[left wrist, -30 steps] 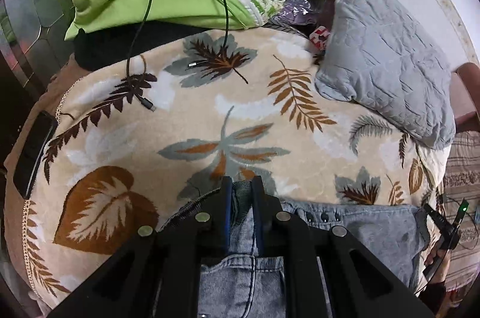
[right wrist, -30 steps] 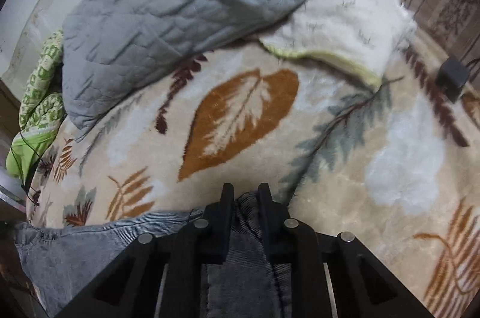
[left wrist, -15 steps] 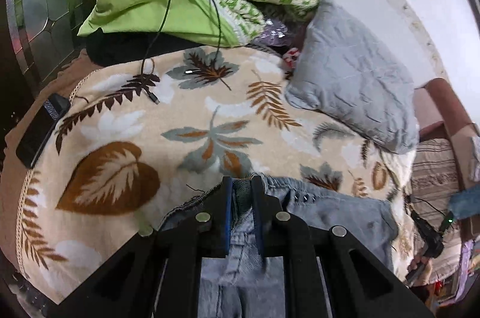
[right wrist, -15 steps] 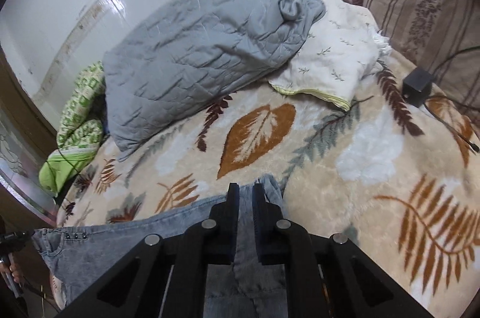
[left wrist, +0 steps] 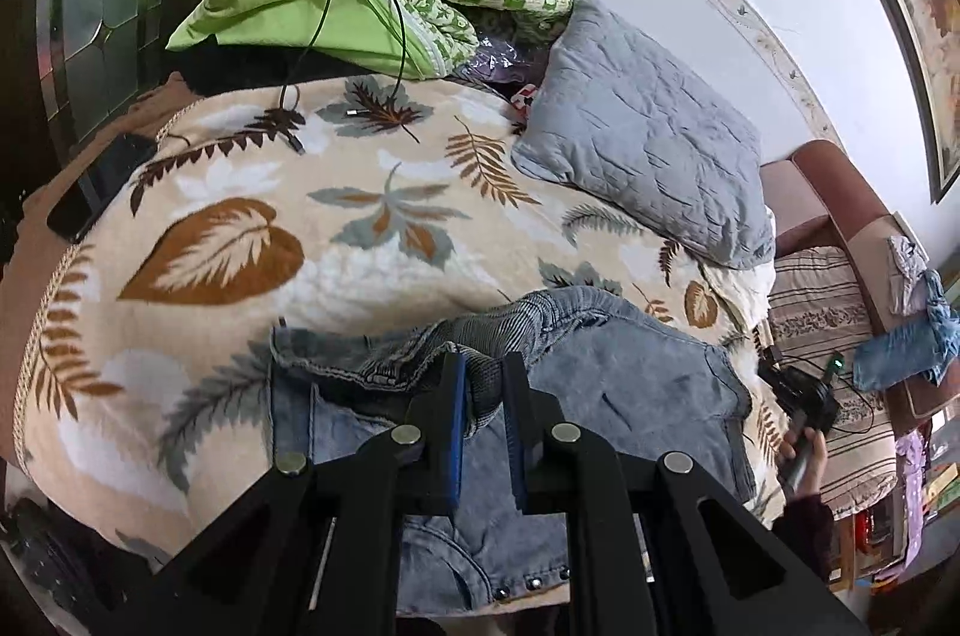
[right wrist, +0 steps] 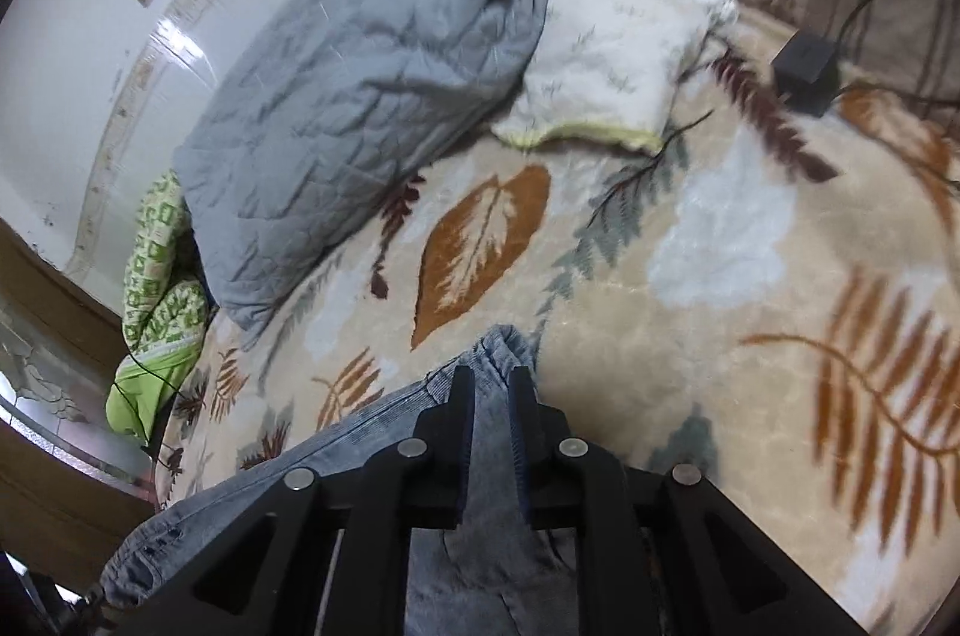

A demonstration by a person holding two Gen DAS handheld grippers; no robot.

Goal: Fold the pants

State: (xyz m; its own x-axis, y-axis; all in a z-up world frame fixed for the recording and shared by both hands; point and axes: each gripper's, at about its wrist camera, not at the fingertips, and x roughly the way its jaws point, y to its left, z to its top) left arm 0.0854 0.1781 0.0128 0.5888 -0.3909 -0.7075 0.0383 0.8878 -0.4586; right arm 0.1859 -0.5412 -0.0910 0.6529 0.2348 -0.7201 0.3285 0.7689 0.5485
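- A leaf-print blanket [left wrist: 372,240] covers the bed; grey jeans [left wrist: 630,378] lie bunched at its near edge, apparently mid-fold.
- The left gripper [left wrist: 483,378] is clamped on a denim fold.
- The right gripper [right wrist: 492,390] has denim between its jaws, which are opening.
- Next, likely, the lifted edge gets carried across and laid flat.
- The legs are cut off below the frame.

My left gripper [left wrist: 483,378] is matte black, with two straight fingers lined in blue pads [left wrist: 457,426], the arms splaying out toward five and seven o'clock. Four round silver screw heads [left wrist: 407,434] dot the linkage. My right gripper [right wrist: 492,390] is the same build. At four o'clock, a dark maroon sleeve [left wrist: 810,522] shows.
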